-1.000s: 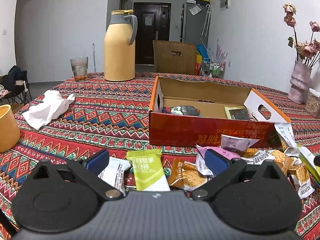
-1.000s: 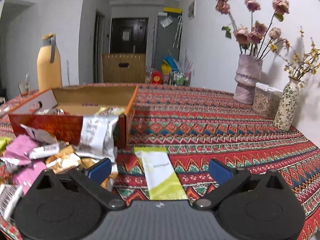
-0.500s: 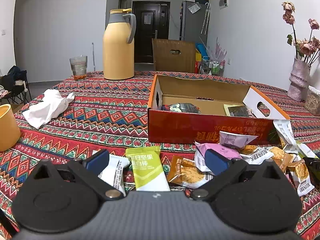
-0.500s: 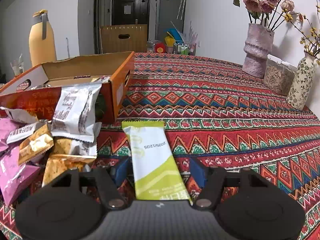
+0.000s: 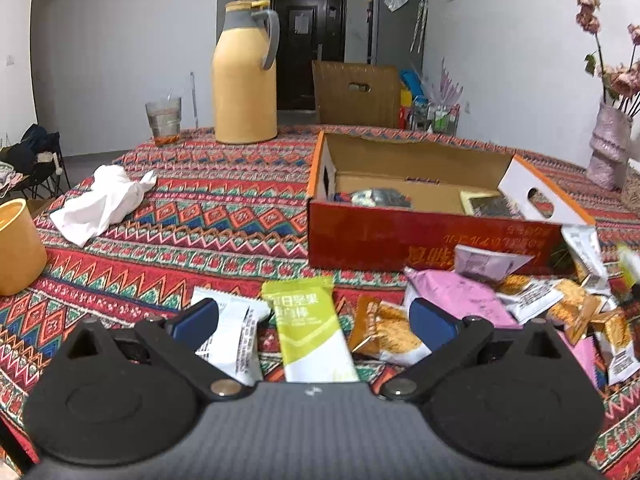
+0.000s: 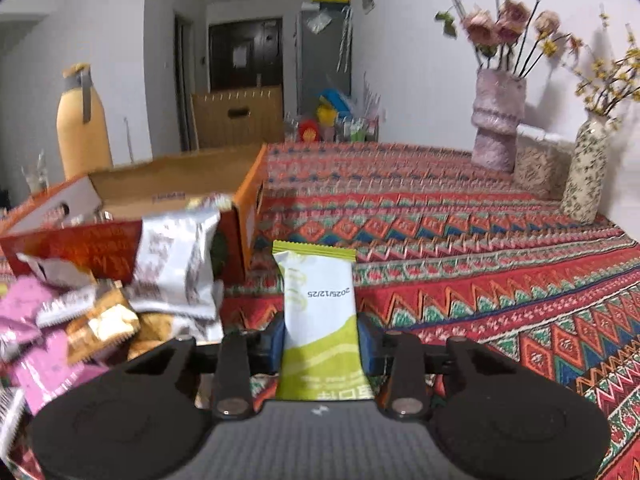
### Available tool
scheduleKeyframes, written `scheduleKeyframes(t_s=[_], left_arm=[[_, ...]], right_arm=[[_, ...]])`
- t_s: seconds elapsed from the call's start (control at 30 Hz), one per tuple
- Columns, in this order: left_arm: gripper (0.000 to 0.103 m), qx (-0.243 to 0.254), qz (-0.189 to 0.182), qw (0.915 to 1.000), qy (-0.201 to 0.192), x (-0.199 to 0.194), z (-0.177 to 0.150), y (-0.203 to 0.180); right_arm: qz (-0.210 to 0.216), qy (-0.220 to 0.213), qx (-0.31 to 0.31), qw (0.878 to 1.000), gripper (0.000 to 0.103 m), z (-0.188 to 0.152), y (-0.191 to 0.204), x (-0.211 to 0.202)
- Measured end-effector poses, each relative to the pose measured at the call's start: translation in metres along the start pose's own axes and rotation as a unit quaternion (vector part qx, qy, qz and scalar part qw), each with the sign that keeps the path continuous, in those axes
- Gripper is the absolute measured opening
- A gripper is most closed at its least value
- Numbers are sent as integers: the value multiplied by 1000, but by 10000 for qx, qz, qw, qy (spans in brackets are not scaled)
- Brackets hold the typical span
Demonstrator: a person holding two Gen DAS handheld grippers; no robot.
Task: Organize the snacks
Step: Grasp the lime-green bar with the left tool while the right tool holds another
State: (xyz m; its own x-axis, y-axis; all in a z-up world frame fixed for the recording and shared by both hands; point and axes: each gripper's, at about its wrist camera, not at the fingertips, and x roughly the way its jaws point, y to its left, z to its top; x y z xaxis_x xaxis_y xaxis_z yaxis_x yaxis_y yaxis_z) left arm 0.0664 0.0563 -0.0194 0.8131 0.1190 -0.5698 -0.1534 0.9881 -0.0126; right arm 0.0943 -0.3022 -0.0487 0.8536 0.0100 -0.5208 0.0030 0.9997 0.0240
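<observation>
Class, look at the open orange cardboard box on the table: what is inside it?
Inside the box lie two dark snack packets on its cardboard floor. The front wall hides the near part of the floor.

White walls enclose the room, with a dark door at the far end and a grey cabinet, perhaps a fridge, beside it. A wooden chair back stands at the far edge of the table, whose patterned red cloth is evenly, dimly lit.

The yellow cup is cut off by the left wrist view's left edge.
</observation>
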Motion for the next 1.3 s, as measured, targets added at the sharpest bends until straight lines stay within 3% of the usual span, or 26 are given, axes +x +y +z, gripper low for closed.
scheduleKeyframes(t_s=[0.17,0.4,0.57,0.73,0.93,1.3], left_arm=[[103,19,83,9995,301,10,-5,2],[100,67,123,9991,402,16,-10,-4],[79,62,204,9981,579,23,-13,-6],[73,133,233,9978,610,24,-17,-7],[42,74,92,9976,689,25,-23,-6],[38,36,43,9989,474,12,-22,-4]], right_arm=[[58,-292,38,9995,35,2,9,-13],[159,-321,74,9993,35,0,16,-15],[156,-336,101,9993,36,-2,15,-17],[139,-343,142,9992,36,-3,13,-19],[156,-321,154,9992,36,-5,14,-21],[140,-355,158,9991,36,-5,14,-26]])
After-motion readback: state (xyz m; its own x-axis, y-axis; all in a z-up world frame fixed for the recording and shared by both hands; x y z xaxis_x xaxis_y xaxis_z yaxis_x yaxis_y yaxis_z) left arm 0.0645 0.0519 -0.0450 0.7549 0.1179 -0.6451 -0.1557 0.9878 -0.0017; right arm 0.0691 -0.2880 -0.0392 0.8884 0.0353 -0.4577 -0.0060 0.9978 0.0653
